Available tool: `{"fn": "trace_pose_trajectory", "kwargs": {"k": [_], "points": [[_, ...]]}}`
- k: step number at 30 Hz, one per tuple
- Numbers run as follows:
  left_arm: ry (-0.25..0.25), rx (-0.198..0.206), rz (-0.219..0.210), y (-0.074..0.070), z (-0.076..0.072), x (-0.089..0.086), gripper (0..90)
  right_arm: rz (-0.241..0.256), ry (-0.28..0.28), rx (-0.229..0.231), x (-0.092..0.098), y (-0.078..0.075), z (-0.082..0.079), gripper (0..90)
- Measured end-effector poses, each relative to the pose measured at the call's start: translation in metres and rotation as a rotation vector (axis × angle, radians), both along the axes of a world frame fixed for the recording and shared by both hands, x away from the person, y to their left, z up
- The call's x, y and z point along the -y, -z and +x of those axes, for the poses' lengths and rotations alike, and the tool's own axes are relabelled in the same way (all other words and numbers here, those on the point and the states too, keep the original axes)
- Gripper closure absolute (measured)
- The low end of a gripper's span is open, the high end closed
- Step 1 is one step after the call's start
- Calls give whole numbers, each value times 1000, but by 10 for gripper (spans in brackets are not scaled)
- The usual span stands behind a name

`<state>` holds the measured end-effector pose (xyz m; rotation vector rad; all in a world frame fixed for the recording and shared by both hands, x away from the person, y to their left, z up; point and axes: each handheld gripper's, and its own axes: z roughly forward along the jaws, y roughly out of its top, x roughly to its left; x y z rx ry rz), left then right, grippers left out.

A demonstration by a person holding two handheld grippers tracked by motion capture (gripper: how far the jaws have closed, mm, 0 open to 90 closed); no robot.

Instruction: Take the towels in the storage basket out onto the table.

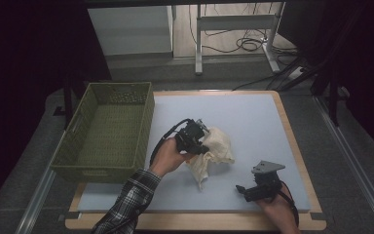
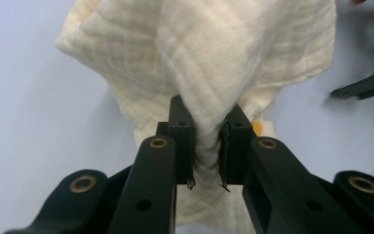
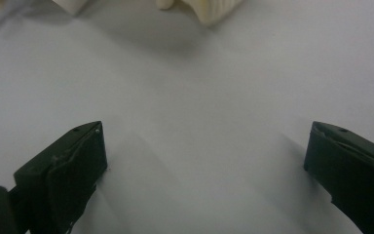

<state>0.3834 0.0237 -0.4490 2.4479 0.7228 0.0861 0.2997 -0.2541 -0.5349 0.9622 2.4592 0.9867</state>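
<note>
Clearly mid-lift: cream muslin cloth (image 2: 209, 58) pinched into a tight fold between the left gripper (image 2: 207, 146) fingers (image 2: 182, 141), bunched and hanging in loose folds over the pale blue tabletop (image 1: 253, 117). Seen from the high view near the middle of the tabletop, cloth (image 1: 214, 148) gathered at the left gripper (image 1: 195, 139), one tail drooping toward the near edge, lower part possibly touching the surface, hard to tell. Well short of the olive woven basket (image 1: 85, 161) standing at the left side, basket interior bare as far as visible.

Judged from this: grasp done, cloth picked up or nearly so; carrying across and dropping into the basket left to do, if the basket is indeed the goal. No fold or flattening visible, just a crumpled bundle.

Left fingers closed narrow on the fabric, a thick wad squeezed between the pads, cloth spilling out above and to both sides. Grip apparently firm, near the middle of the bundle rather than at a corner.

Right gripper (image 1: 260, 187) low at the near right of the tabletop, apart from the cloth. Right gripper (image 3: 204, 161) fingers (image 3: 73, 165) spread wide, nothing between them, bare tabletop beneath, only a scrap of cloth (image 3: 214, 7) at the far top edge of the right gripper view. Idle, by the look of it, holding and touching nothing.
</note>
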Motion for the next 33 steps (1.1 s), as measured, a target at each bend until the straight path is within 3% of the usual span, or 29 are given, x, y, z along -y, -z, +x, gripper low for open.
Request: {"fn": "trace_pose_trajectory", "kwargs": {"k": [3, 4, 10, 14, 15, 21, 30, 31, 33], "points": [[0, 4, 29, 17, 1, 5, 783, 0, -2, 0, 0, 0, 0, 19], [1, -19, 19, 25, 2, 6, 779, 0, -2, 0, 0, 0, 0, 19], [-3, -43, 3, 44, 4, 8, 747, -2, -1, 0, 0, 0, 0, 19], [-6, -45, -6, 52, 3, 10, 606, -2, -2, 0, 0, 0, 0, 20], [4, -38, -17, 51, 0, 10, 478, -2, -2, 0, 0, 0, 0, 20], [3, -5, -63, 34, -14, -3, 339, -2, -1, -1, 0, 0, 0, 20], [-27, 39, -107, 27, -36, -28, 347, 2, 1, -5, 0, 0, 0, 21], [-24, 49, -127, 28, -40, -32, 403, 1, 1, -4, 0, 0, 0, 22], [-20, 54, -139, 29, -45, -35, 416, 1, 1, -4, 0, 0, 0, 22]]}}
